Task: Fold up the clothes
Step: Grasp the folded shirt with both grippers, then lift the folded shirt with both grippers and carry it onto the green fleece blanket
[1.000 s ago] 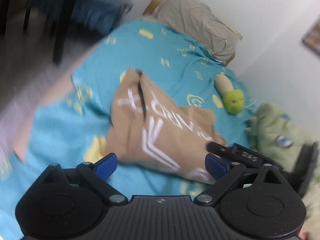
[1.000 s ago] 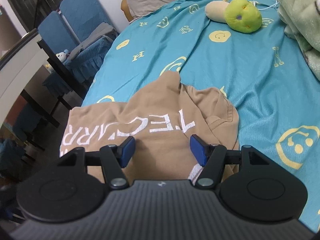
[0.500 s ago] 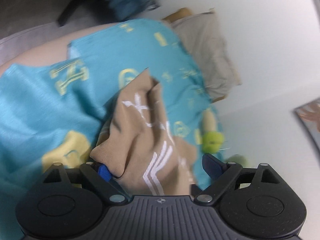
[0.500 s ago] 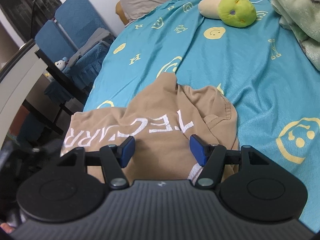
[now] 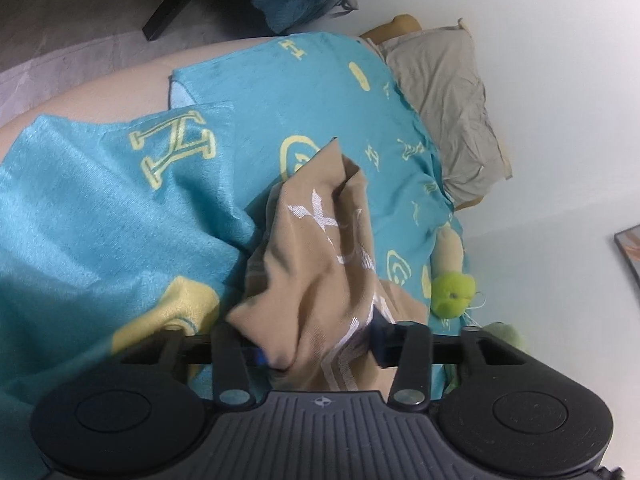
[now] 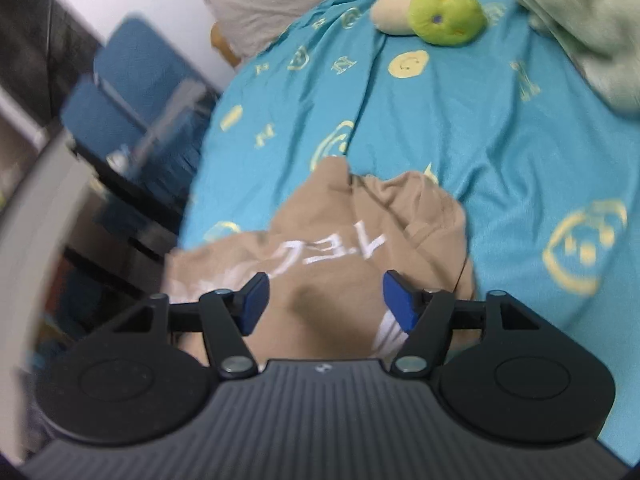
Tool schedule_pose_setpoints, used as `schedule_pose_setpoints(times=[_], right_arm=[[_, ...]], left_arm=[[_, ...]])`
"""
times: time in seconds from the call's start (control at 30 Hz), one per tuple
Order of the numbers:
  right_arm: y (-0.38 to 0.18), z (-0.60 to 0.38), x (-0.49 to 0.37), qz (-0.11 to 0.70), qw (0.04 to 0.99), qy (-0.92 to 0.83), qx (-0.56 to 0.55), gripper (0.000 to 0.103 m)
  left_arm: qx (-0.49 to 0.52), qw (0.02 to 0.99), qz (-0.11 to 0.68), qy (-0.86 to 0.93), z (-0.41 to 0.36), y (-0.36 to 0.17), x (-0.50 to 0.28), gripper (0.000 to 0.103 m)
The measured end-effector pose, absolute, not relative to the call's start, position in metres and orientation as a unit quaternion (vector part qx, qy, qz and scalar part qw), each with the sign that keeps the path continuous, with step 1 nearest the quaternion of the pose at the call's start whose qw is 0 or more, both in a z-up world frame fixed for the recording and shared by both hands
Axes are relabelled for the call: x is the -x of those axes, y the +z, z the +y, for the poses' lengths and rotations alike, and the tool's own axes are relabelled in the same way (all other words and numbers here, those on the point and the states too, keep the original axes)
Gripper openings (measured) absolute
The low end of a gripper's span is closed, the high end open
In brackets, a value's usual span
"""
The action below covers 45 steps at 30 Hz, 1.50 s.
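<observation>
A crumpled tan garment (image 5: 320, 264) with white lettering is seen on a teal bedsheet (image 5: 100, 200), its near edge bunched and pinched between the narrowed pads of the left gripper (image 5: 320, 354), probably so that edge can be lifted for a fold. The right gripper (image 6: 326, 300) is held spread over the same cloth, nothing gripped. A green plush toy (image 6: 446, 12) is seen at one o'clock.

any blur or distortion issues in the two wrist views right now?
Left wrist: mostly sharp, strong fisheye bend; tan garment bunched between the fingers, soft up close. Right wrist: motion blur, worst at the left edge over the blue chairs; garment lettering smeared.
</observation>
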State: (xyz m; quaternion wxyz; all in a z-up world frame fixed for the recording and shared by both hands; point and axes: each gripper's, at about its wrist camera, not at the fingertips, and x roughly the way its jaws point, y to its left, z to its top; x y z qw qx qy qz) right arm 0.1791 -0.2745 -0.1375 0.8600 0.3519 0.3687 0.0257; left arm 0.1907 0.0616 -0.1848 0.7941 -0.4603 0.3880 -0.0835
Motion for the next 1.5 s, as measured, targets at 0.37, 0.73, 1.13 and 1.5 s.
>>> schedule_pose_setpoints(times=[0.37,0.73,1.13,1.5], right_arm=[[-0.208,-0.267,-0.168,0.385,0.645,0.125,-0.648,0.103],[-0.205,-0.274,-0.169,0.349,0.702,0.058,-0.618,0.055],[-0.132,-0.293,-0.124,0.272,0.767,0.051,-0.58,0.034],[0.005,-0.45,-0.021,0.152,0.834,-0.014,-0.531,0.034]], left_arm=[[0.49,0.79,0.345,-0.125,0.06,-0.158,-0.181,0.029],[0.498,0.786,0.345,-0.12,0.066,-0.16,-0.18,0.028],[0.478,0.799,0.319,-0.179,0.046,-0.061,-0.121,0.026],[0.435,0.768,0.324,-0.34,-0.174,0.059,-0.112,0.026]])
